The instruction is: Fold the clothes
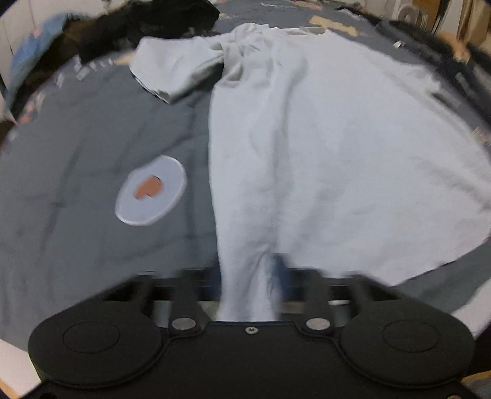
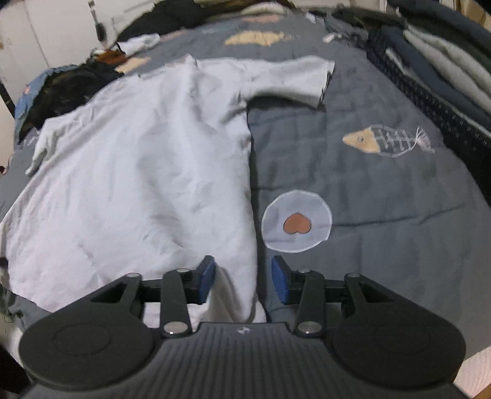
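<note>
Pinched a narrow neck of shirt (image 1: 337, 153) hem in left gripper (image 1: 250, 276), fingers clenched on it as far as the blur allowed telling. Straddled the other hem corner with right gripper (image 2: 244, 276), blue pads held apart, cloth between them but not squeezed.

Found shirt spread along the quilt (image 1: 76, 153), hem at near edge, collar toward far edge. Saw one sleeve (image 2: 291, 79) lying straight out and the other sleeve (image 1: 172, 70) crumpled by its shoulder.

Judged the risks from there:
- Lifted by the left corner alone, would have dragged the body askew over the quilt and skewed any fold.
- Closed too shallow on the right, would have lost that corner mid-lift.
- Nipped too deep, would have caught quilt with hem and hauled bedding up too.
- Left crumpled, would have buried the bunched sleeve inside as a lump.

Spotted dark pile (image 1: 138, 27) at far left corner, near enough to snag a swung sleeve.
</note>
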Available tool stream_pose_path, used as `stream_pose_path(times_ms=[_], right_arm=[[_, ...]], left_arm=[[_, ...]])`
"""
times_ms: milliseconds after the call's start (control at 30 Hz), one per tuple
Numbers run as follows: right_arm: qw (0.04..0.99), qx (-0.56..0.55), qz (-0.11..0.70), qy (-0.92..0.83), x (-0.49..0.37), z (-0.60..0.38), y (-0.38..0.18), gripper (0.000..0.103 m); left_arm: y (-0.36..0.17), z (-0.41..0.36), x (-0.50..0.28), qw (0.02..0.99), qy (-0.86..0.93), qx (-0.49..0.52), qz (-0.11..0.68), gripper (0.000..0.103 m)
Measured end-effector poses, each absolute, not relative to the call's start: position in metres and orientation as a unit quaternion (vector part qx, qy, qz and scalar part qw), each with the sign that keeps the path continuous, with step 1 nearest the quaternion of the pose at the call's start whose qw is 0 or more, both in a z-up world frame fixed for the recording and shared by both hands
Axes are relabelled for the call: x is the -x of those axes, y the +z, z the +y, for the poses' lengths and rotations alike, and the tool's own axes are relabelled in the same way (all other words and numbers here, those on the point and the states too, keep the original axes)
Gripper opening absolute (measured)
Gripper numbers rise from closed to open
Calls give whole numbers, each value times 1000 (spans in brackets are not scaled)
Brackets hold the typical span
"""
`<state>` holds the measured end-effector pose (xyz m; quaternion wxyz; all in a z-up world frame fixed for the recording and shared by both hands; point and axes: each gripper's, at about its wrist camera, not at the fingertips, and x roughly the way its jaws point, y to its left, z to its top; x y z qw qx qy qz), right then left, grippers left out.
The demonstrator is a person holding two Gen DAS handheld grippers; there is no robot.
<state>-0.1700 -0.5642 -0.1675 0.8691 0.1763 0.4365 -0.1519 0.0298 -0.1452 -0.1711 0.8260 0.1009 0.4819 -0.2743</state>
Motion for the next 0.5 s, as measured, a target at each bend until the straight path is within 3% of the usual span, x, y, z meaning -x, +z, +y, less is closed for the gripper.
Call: stream_pose_path(times_ms=[33, 167, 233, 400, 500], right_arm=[[869, -179, 438, -145, 169, -563, -167, 4], [869, -195, 428, -153, 172, -565, -160, 2], [867, -218, 420, -153, 178, -570, -154, 3], [886, -213, 384, -151, 159, -566, -126, 7], [900, -206, 354, -148, 144, -563, -106, 10]], left_arm=[[-169, -140, -32, 826, -275, -83, 485, 14], [-154, -118, -37, 829, -271, -25, 489, 15], [-150, -113, -35, 823, -275, -13, 497, 21], [-114, -94, -45, 868, -246, 67, 426, 58], [-107, -84, -81, 866, -237, 155, 411, 58]])
